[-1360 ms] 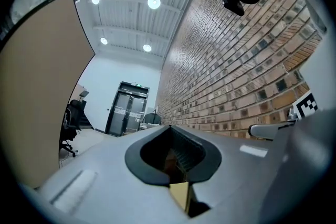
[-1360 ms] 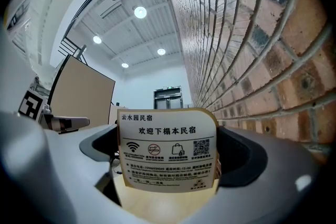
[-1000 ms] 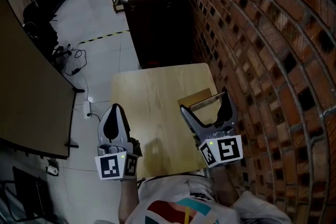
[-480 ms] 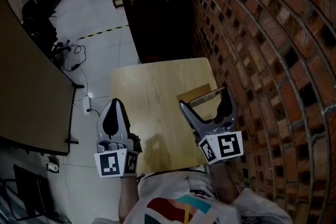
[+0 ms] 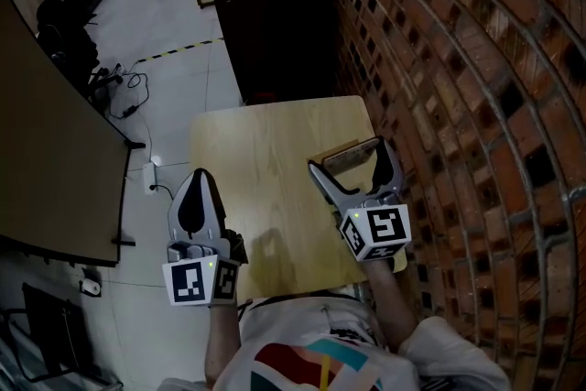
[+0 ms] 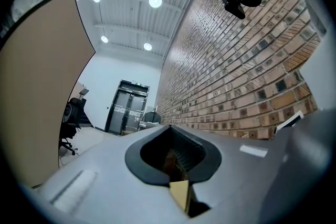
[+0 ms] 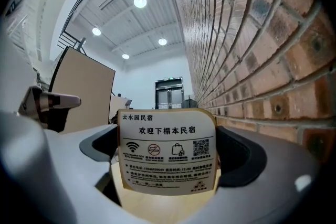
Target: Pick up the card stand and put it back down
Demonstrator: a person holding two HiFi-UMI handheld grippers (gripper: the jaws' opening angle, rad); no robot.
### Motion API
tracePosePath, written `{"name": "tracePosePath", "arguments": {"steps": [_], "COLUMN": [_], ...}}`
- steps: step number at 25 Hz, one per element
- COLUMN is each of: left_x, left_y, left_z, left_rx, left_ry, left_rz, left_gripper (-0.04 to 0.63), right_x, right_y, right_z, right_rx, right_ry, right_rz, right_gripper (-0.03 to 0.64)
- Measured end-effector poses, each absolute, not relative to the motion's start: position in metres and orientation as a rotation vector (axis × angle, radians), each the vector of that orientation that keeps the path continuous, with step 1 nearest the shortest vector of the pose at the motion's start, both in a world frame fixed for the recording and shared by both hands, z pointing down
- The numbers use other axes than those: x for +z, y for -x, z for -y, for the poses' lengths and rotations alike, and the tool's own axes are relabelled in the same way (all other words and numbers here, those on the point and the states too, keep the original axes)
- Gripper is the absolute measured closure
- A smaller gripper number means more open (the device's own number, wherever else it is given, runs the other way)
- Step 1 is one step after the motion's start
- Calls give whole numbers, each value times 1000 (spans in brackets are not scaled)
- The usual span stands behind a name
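On the head view, the light wooden square table [image 5: 265, 151] stands against the red brick wall [image 5: 458, 59]. My right gripper [image 5: 346, 153] reaches over the table's right side, near the wall. The card stand [image 5: 343, 158], a flat printed card on a pale wood base, sits on the table top. It lies crosswise between that gripper's two spread jaws, one jaw off each end. My left gripper [image 5: 198, 175] hangs at the table's left edge, well apart from the stand, its jaws drawn to a single point.

On the left gripper view, the left gripper [image 6: 169, 127] is clenched: the tips meet and nothing sits between them. Through the hollow behind the tips I see only a sliver of tan wood. The brick wall [image 6: 236, 76] runs along the right.

On the right gripper view, the right gripper [image 7: 168, 139] is released, jaws wide. The card stand [image 7: 167, 157] faces the camera upright and centred between them, its rounded-corner card filling nearly the whole gap. Each dark pad lies just beside a card edge, and I cannot make out contact. The wood base shows below the card.
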State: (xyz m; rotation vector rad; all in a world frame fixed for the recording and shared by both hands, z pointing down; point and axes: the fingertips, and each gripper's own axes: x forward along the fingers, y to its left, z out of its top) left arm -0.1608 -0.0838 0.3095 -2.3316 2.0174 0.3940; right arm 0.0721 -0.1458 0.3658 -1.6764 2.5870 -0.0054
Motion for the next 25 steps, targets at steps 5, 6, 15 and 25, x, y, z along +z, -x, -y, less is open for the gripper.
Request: {"name": "tracePosePath", "arguments": {"steps": [5,6,15,25], "left_x": [315,316,330,341], "left_y": [166,167,184,216], "left_z": [86,87,99,112], "left_rx": [379,375,348,260], "left_ry": [2332,2331,2308,2240], "left_rz": [-2041,-2048,-2110,-2208], "left_gripper": [591,591,591,591], "right_x": [403,411,491,557], "right_y": [-68,-67,-61,-53], "right_z": [193,203,287,356], "right_rx": [-24,-27,-213,-483], "right_ry": [1736,1750,1897,2018], "right_rz": [-2630,-2639,-2669,-2632], "right_gripper": [49,49,49,52]}}
